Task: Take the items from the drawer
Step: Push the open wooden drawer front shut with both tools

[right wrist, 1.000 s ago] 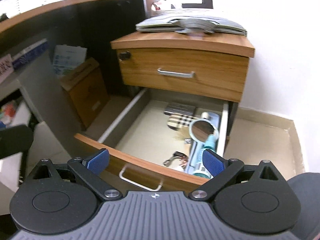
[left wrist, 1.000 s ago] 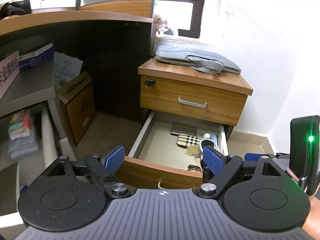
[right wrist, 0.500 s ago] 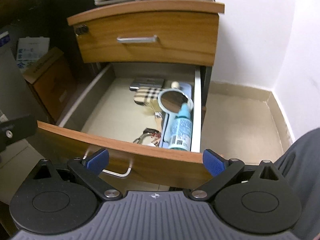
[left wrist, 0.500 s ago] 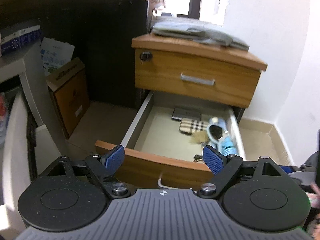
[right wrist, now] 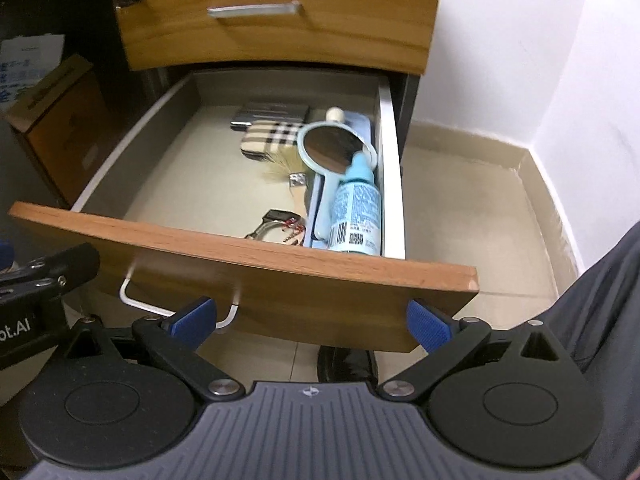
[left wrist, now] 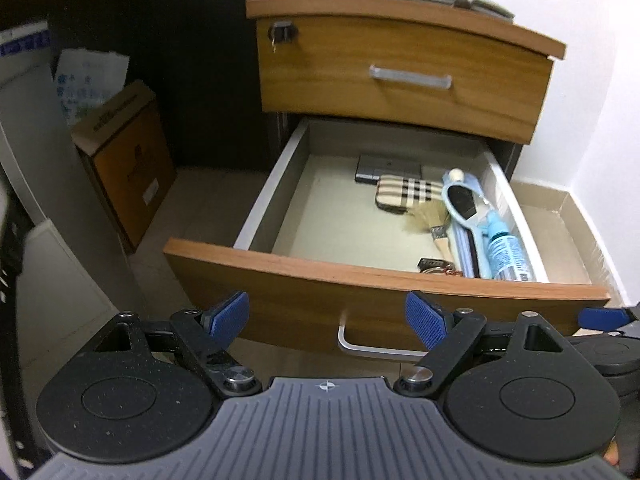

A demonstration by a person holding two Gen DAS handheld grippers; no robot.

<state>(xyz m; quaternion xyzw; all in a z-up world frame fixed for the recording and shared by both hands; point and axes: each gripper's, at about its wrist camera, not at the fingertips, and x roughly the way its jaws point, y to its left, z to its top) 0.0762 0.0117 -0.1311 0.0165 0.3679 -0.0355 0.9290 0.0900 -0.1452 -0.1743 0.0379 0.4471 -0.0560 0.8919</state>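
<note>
Right wrist view, open drawer (right wrist: 248, 256), hand mirror (right wrist: 334, 152), bottle (right wrist: 356, 212)

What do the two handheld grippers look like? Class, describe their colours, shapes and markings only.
Both the left gripper and the right gripper match: black linkage arms on round black discs, silver pivot pins, a ribbed grey housing with a small crosshair mark, and ridged blue pads. The right wrist view shows white lettering ending "ot.AI" on the left gripper's body.

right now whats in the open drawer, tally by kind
wallet: 1
dark case: 1
mirror: 1
bottle: 1
brush: 1
keys: 1 bunch
blue folder: 1
total: 7, counting what shows; the drawer front hides the near edge
</note>
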